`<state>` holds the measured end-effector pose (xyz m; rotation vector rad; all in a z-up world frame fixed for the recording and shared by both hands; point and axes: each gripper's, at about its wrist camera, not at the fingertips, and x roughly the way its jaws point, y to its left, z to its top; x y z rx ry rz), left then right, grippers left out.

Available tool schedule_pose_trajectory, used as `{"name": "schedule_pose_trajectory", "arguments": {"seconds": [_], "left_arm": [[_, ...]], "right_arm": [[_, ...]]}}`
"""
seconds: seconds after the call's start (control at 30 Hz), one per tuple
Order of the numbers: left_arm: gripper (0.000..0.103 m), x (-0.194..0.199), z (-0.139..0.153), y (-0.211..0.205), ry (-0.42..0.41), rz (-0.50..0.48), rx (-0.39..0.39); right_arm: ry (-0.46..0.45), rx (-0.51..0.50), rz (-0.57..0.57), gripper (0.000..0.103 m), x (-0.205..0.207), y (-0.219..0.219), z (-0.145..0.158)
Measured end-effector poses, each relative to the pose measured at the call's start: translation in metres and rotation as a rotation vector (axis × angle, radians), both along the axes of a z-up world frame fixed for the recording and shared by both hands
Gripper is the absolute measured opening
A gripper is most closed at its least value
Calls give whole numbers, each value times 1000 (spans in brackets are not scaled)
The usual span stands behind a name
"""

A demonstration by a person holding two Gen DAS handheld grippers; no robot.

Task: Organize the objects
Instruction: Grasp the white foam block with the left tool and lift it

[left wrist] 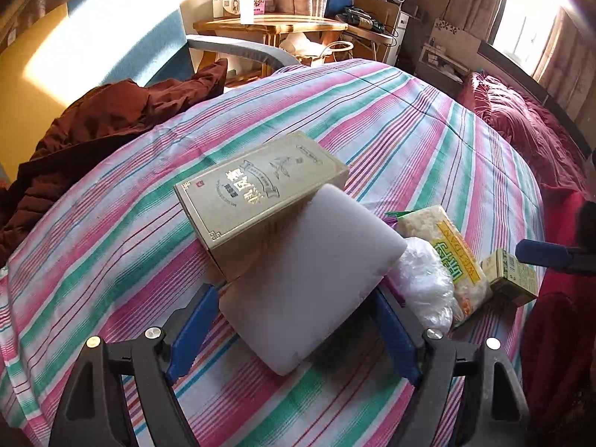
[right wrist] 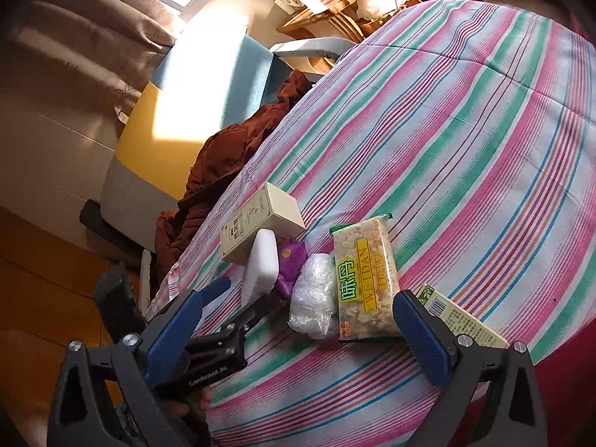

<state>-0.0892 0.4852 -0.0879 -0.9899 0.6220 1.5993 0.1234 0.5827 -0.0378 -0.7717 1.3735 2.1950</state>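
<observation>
You are working over a bed [left wrist: 372, 119] with a striped pink, green and white cover, in a sunny room with a brown coat [left wrist: 93, 130] lying at the bed's edge.

The biggest thing is the tan box [left wrist: 257, 190], lying flat. The white foam block [left wrist: 313, 279] leans against it, and your left claw [left wrist: 294, 320] sits around that block, its blue fingers on each side. I cannot tell if they are squeezing it yet. If you lift with a loose hold, the soft block could slip out, or drag the box along with it.

Next come the snack pack [right wrist: 367, 279], the crinkly clear bag [right wrist: 314, 294] touching it, and the small green carton [right wrist: 462, 316]. Your right claw [right wrist: 316, 329] is spread wide near the pack and holds nothing. Everything is crowded together, so a wide finger could bump the bag or push the carton toward the bed's edge.
</observation>
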Motion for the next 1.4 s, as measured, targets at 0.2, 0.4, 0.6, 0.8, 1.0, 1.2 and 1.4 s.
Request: {"name": "schedule_pose_trajectory", "arguments": {"seconds": [0.2, 0.4, 0.6, 0.8, 1.0, 1.2, 1.4], "left_arm": [[74, -13, -7, -2, -108, 47, 34], [60, -17, 1, -39, -150, 141, 26], [29, 7, 6, -90, -168, 185, 17], [42, 26, 11, -142, -229, 277, 17], [75, 26, 33, -146, -31, 201, -35], [85, 0, 31, -106, 127, 29, -129], [88, -9, 9, -72, 138, -102, -199]], "right_arm": [[-9, -16, 0, 103, -2, 2, -5], [-23, -10, -4, 103, -1, 3, -6], [-28, -4, -7, 103, -1, 2, -6], [-40, 2, -12, 103, 0, 1, -6], [-52, 14, -6, 103, 0, 0, -4], [-58, 11, -11, 103, 1, -1, -4], [-58, 4, -18, 103, 2, 0, -5]]}}
